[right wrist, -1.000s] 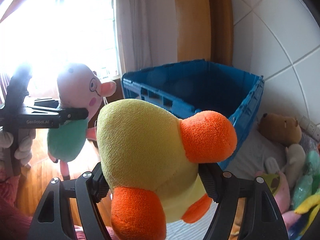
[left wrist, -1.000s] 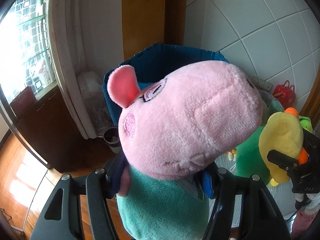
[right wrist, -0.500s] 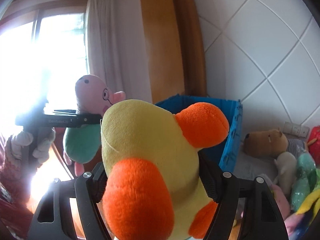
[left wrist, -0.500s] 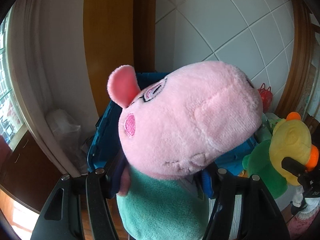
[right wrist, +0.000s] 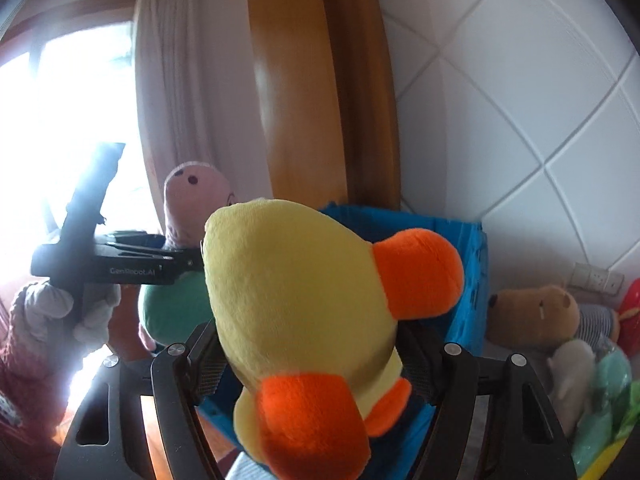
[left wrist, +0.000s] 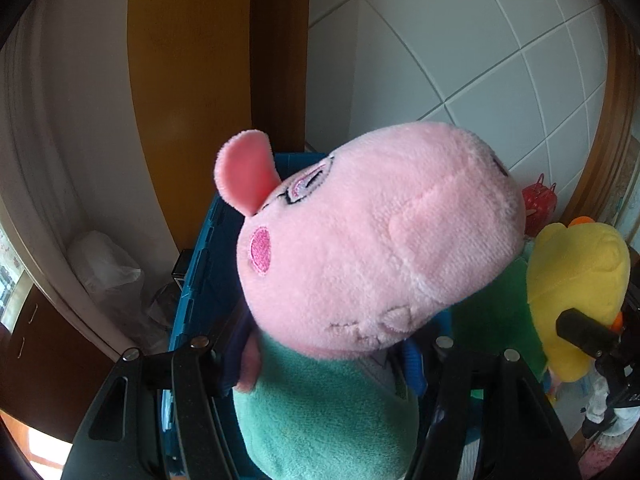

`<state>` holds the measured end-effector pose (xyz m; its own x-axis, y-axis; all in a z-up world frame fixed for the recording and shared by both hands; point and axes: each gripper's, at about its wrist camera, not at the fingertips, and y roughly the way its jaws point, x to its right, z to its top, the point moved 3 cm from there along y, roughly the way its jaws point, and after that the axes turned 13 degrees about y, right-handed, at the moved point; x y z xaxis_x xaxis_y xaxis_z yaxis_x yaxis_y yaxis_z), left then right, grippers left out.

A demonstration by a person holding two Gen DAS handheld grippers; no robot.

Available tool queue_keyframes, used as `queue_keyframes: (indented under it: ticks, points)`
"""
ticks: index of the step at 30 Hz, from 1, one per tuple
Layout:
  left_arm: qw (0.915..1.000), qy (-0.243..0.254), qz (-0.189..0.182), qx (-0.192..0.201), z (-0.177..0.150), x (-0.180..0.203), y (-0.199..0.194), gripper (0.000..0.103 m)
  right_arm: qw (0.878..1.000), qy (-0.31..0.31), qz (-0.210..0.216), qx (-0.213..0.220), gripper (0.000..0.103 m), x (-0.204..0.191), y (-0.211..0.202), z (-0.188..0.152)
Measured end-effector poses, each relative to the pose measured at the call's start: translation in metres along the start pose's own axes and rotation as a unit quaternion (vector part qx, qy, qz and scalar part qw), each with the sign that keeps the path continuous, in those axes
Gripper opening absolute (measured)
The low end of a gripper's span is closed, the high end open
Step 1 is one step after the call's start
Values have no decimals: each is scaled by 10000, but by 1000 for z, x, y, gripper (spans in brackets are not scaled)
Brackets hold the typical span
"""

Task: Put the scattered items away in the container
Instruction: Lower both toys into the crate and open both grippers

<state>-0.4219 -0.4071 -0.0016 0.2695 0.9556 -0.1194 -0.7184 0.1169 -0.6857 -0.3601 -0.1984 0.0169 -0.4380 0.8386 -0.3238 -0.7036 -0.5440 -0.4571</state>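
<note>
My left gripper (left wrist: 320,364) is shut on a pink pig plush (left wrist: 372,256) with a teal body, held in front of the blue crate (left wrist: 200,280). My right gripper (right wrist: 308,356) is shut on a yellow duck plush (right wrist: 296,292) with orange beak and feet, held just before the same blue crate (right wrist: 472,280). Each held toy shows in the other view: the duck (left wrist: 576,280) at the right of the left wrist view, the pig (right wrist: 192,192) and the left gripper (right wrist: 180,258) at the left of the right wrist view. The crate's inside is hidden.
A brown bear plush (right wrist: 536,312), a teal toy (right wrist: 608,392) and other soft toys lie right of the crate by the tiled wall. A red bag (left wrist: 540,204) sits behind. A wooden door frame (right wrist: 312,100), a curtain (right wrist: 176,88) and a window stand behind the crate.
Both grippers have moved up and closer to the crate with their plush toys, tilting upward, so the floor has dropped out of view. The grips are unchanged.
</note>
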Motion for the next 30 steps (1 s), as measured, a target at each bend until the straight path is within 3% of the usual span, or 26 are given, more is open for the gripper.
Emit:
queue_keyframes:
  ticks: [6,12,22,25,30]
  points:
    - [9953,156,13,-957,-22,7,83,62,9948,308,-418,-879,74,30,81,-11]
    - [9885,266,33,-1485,-32,14,116,64,9852,272,-811,-1487,74,40,122,-29]
    - [9843,287,122,-1735,-31,1,132,68,9795,212,-993,-1739,75,58,138,-38]
    - [9815,341,127,-1880,-35,4,135,68,9786,182,-987,-1799,79,60,142,-38]
    - [9833,350,132,-1783,-30,5,129,70,9786,61,-1052,-1766,91,57,141,-38]
